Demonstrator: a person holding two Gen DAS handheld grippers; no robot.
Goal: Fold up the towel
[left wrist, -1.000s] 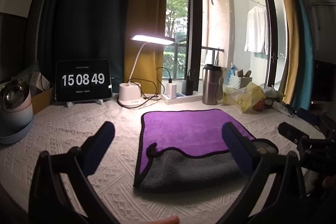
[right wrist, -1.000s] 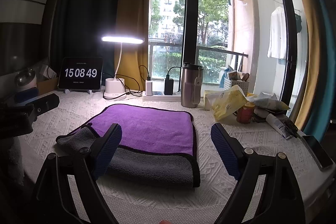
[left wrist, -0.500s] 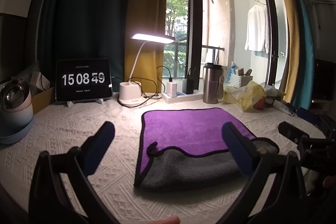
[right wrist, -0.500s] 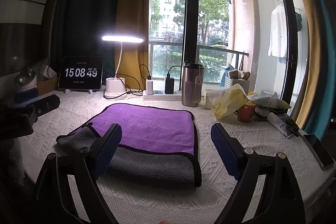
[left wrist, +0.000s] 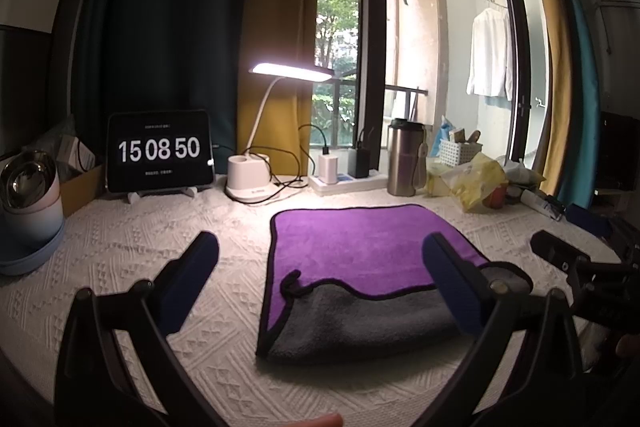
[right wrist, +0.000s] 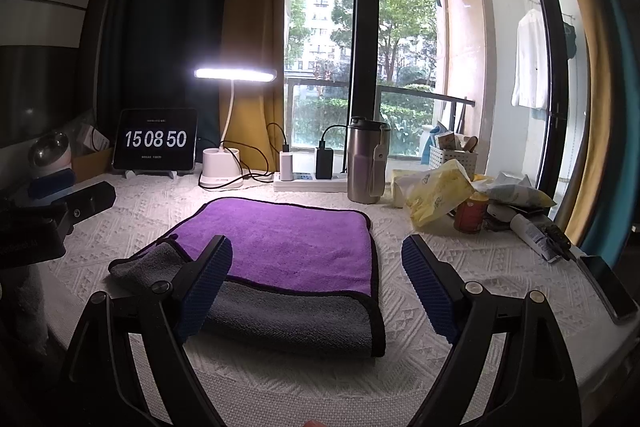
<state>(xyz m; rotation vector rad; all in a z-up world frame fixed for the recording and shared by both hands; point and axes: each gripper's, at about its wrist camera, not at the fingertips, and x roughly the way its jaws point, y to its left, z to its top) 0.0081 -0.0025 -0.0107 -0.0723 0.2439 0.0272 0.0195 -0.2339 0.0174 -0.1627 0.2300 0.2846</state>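
Observation:
A purple towel [left wrist: 360,247] with a grey underside and black trim lies folded on the white textured tablecloth; its grey lower layer sticks out toward me. It also shows in the right wrist view [right wrist: 280,247]. My left gripper [left wrist: 320,279] is open and empty, held above the near edge of the towel. My right gripper [right wrist: 316,279] is open and empty, also above the towel's near edge. The right gripper's body shows at the right edge of the left wrist view [left wrist: 580,267].
At the back stand a tablet clock [left wrist: 160,151], a lit desk lamp [left wrist: 256,179], a power strip [left wrist: 344,179] and a steel tumbler [left wrist: 404,163]. Yellow bags and bottles [right wrist: 448,195] crowd the back right. A phone [right wrist: 608,283] lies right. A bowl [left wrist: 28,195] stands left.
Nothing has visibly moved; only the clock has ticked from 15 08 49 to 15 08 50.

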